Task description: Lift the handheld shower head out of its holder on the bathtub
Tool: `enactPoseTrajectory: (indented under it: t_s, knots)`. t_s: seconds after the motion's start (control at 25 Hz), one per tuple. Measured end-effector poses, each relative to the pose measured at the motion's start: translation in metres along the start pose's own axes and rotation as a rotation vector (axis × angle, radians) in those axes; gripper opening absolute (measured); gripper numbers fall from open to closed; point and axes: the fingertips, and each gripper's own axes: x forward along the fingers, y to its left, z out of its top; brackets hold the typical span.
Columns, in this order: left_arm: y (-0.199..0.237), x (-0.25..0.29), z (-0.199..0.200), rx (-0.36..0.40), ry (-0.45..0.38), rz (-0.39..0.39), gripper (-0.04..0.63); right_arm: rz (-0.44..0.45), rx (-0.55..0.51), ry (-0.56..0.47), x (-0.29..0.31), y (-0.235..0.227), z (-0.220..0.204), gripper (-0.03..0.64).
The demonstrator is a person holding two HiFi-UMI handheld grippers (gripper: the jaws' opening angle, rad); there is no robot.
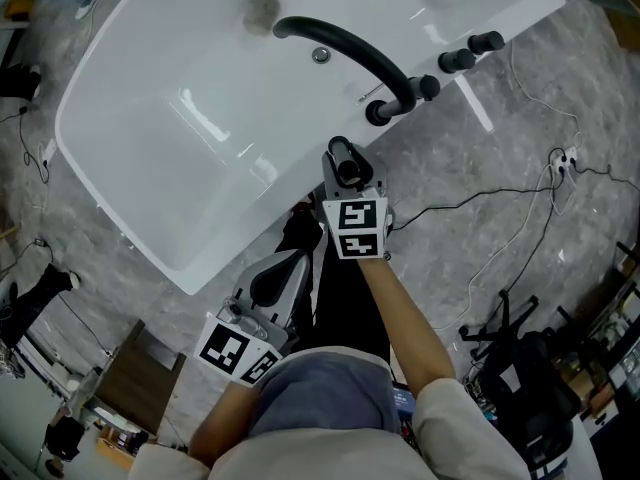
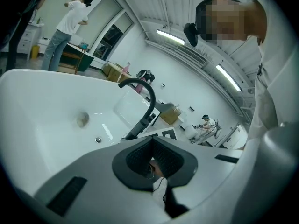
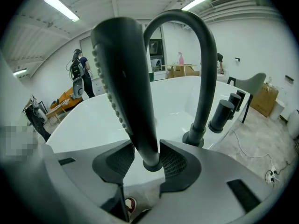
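Grey stone-patterned floor (image 1: 480, 168) surrounds a white bathtub (image 1: 200, 118) that fills the upper left of the head view. A black arched spout (image 1: 350, 48) and black knobs (image 1: 470, 53) stand on the rim at upper centre.

Right tongs (image 3: 147, 149): pinching the black shower head (image 3: 126, 78) low on its handle, one pad on each side. The head stands upright, nozzle face toward the left of that frame. The low grip appears chosen to leave the head free and allow a straight pull upward. In the head view the shower head (image 1: 345, 161) sits at frame centre, just beside the spout base at the tub edge.

Left tongs (image 2: 151, 141): pressed together at the tips with nothing between them. They are held back at lower left of the head view, well apart from the fittings, and appear idle.

Not established: the holder is covered by the right tongs and the handle's lower end. Whether the head is seated or already clear cannot be determined. No hose is visible.
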Motion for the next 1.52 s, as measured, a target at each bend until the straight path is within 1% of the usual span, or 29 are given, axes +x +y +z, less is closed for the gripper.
enactPoseTrajectory:
  t_s: [0.2,0.32,0.48,0.88,1.08,1.28,1.52]
  knots:
    - [0.003,0.002,0.0,-0.014,-0.002,0.004,0.005,0.0,-0.047,0.039,0.01,-0.001,-0.006,0.176]
    - [0.005,0.002,-0.002,-0.016,-0.002,0.007,0.005,-0.007,-0.052,0.06,0.014,-0.002,-0.013,0.173]
    - [0.008,0.0,-0.002,-0.019,-0.001,0.014,0.005,-0.02,-0.065,0.053,0.014,-0.003,-0.014,0.147]
    - [0.009,-0.001,-0.001,-0.012,-0.006,0.019,0.005,0.003,-0.068,0.045,0.012,-0.004,-0.015,0.146]
    - [0.01,-0.002,0.001,-0.014,-0.016,0.02,0.005,-0.003,-0.063,0.057,0.009,-0.004,-0.019,0.146]
    - [0.011,-0.007,0.011,0.0,-0.042,0.034,0.005,-0.015,-0.067,0.056,-0.003,-0.004,-0.016,0.146]
    - [0.009,-0.008,0.02,0.006,-0.054,0.022,0.005,-0.018,-0.052,0.039,-0.016,-0.002,-0.008,0.146]
